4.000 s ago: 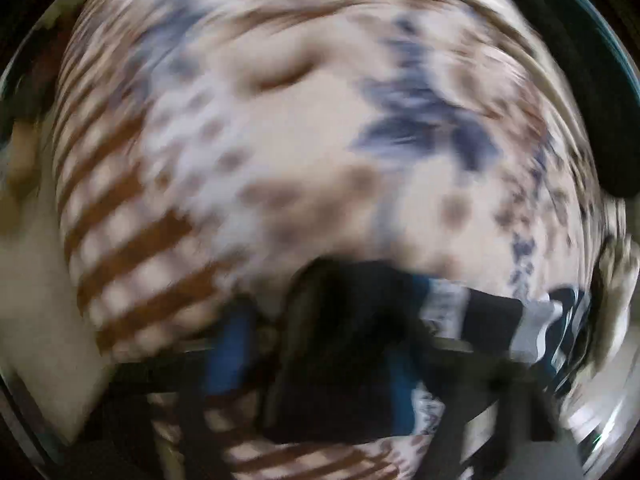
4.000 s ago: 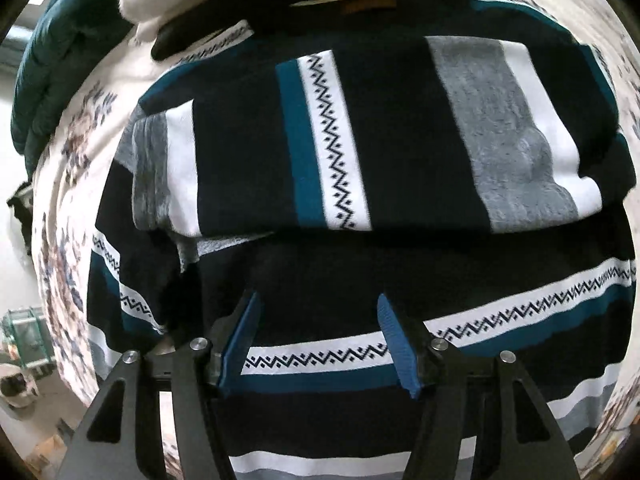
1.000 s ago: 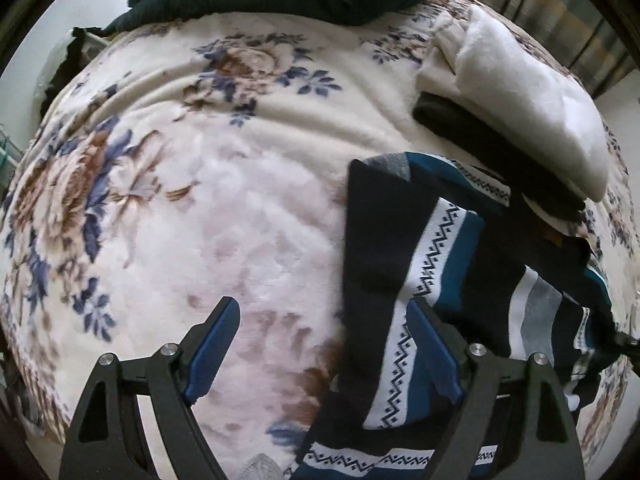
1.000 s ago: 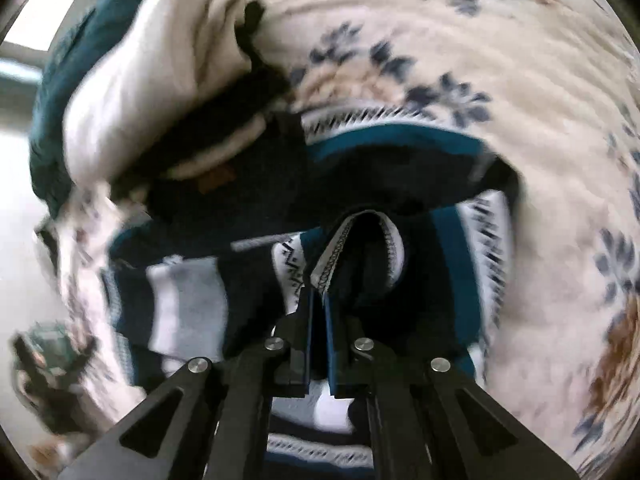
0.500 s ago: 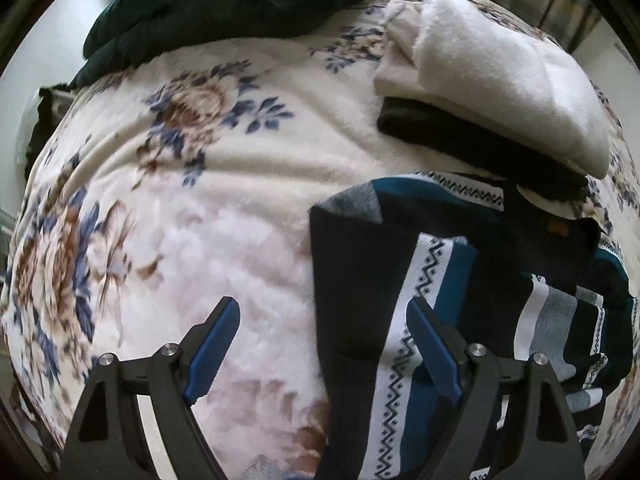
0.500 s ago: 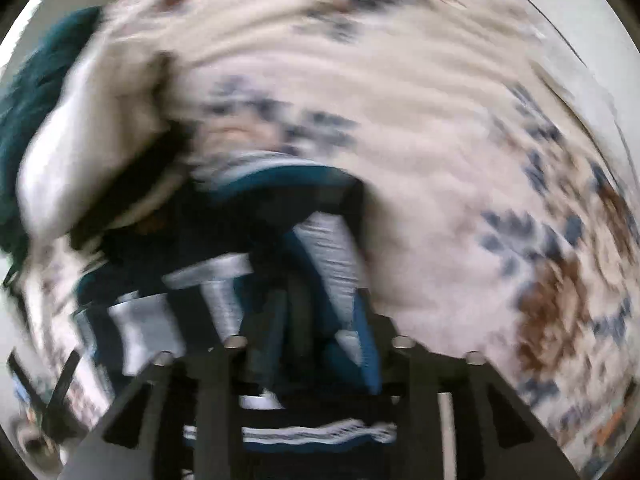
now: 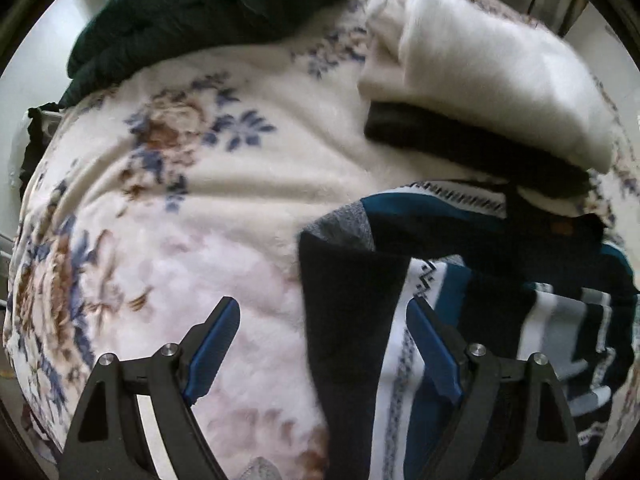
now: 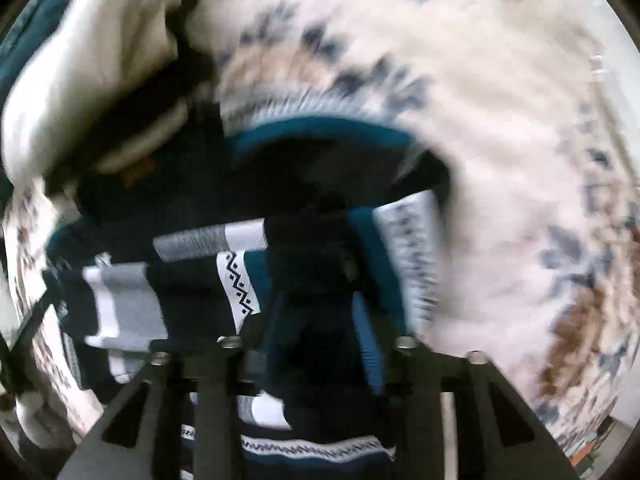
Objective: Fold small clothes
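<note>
A navy sweater [image 7: 460, 240] with teal, white and grey stripes lies partly folded on the floral blanket [image 7: 200, 200]. My left gripper [image 7: 322, 344] hangs open just above it. The sweater's left folded edge lies under the gap, nearer the right finger [image 7: 432, 344], and neither pad touches it. The right wrist view is blurred. There my right gripper [image 8: 320, 332] points down over the sweater [image 8: 240, 280]. Its jaws are opening, with a dark fold of the sweater between them and the pads clear of the cloth.
A stack of folded white and black clothes [image 7: 500, 80] lies right behind the sweater, touching its far edge. A dark teal bundle [image 7: 200, 8] sits at the blanket's far side. Bare blanket spreads to the left, and its edge drops off at far left.
My right gripper was shut on a fold of the sweater and has let it go, its jaws spreading apart. The left gripper, still open, shifted sideways toward the sweater's edge and rolled a little.
</note>
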`<state>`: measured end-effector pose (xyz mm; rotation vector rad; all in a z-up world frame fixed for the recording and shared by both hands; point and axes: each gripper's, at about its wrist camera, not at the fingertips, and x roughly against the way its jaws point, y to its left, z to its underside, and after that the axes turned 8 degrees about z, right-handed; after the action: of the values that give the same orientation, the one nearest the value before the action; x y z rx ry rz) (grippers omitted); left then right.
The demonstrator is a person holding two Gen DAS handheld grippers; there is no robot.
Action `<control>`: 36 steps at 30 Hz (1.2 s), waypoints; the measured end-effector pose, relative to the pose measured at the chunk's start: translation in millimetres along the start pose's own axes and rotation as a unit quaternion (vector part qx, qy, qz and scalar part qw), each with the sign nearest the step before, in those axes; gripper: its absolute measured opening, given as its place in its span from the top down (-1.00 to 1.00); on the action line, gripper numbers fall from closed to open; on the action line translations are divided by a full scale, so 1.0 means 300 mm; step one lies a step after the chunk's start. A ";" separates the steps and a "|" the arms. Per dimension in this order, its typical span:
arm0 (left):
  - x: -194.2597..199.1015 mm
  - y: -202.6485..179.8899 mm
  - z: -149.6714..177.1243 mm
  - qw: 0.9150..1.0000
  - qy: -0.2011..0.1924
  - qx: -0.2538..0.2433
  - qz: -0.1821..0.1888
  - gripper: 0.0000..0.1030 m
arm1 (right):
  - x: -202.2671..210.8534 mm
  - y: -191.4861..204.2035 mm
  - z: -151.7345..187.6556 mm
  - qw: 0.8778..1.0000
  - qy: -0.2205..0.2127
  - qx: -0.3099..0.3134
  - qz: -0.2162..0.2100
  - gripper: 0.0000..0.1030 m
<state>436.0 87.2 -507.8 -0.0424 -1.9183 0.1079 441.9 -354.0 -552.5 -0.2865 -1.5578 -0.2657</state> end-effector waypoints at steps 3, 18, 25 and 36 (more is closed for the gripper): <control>0.039 0.025 0.052 1.000 0.009 0.024 0.010 -0.65 | 0.002 -0.038 0.026 1.000 0.014 -0.007 -0.012 -0.28; -0.018 -0.011 0.231 0.995 0.076 0.032 0.056 -0.63 | -0.066 -0.127 0.083 0.998 0.062 -0.007 0.026 0.69; -0.086 -0.054 0.242 0.990 0.089 0.029 0.101 0.65 | 0.058 0.117 0.028 0.994 -0.030 0.109 0.003 0.09; -0.089 -0.084 0.216 0.992 0.083 -0.010 0.097 0.77 | -0.188 0.407 -0.027 0.973 -0.004 0.231 0.018 0.96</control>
<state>385.1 56.3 -552.4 -0.2456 -1.7460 0.2090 491.8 -243.0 -610.4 0.0500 -1.5708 0.1305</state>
